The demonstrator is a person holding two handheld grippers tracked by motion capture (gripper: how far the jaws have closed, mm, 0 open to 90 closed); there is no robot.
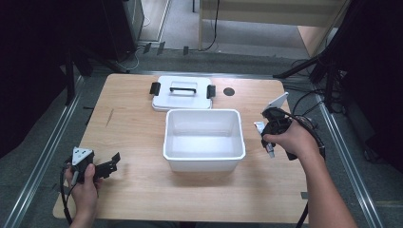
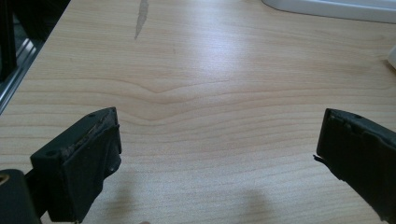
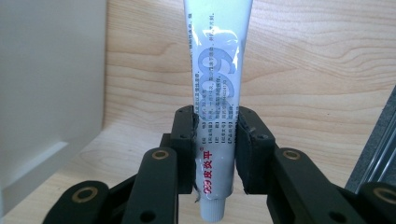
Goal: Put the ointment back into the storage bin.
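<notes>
Two grippers, one tube, one white bin, one white lid and one wooden table are counted at this station. The right gripper (image 3: pixel 215 149) is clamped on the tube (image 3: pixel 218 88): in the right gripper view both black jaws are pressed against the tube's lower body, with the white cap pointing toward the camera below the jaws and the flat crimped end extending away over the table (image 3: pixel 317 70). Red and black printing is legible on the tube in that view, whereas in the high view the tube (image 1: pixel 259 126) is seen merely as a small pale strip projecting from the right gripper (image 1: pixel 271 130), just beside the right wall of the bin (image 1: pixel 204 159) and clear of it. The bin's outer wall (image 3: pixel 46 84) is shown at the left edge of the right gripper view. The left gripper (image 1: pixel 102 167) is held low over the table near its front left corner, well apart from the bin; its jaws are spread wide, and in the left gripper view only bare wood grain is seen between them (image 2: pixel 219 154). The lid (image 1: pixel 182 93), with one handle on top and two dark side clips, is shown in the high view lying flat directly behind the bin, touching or nearly touching its rear rim.
</notes>
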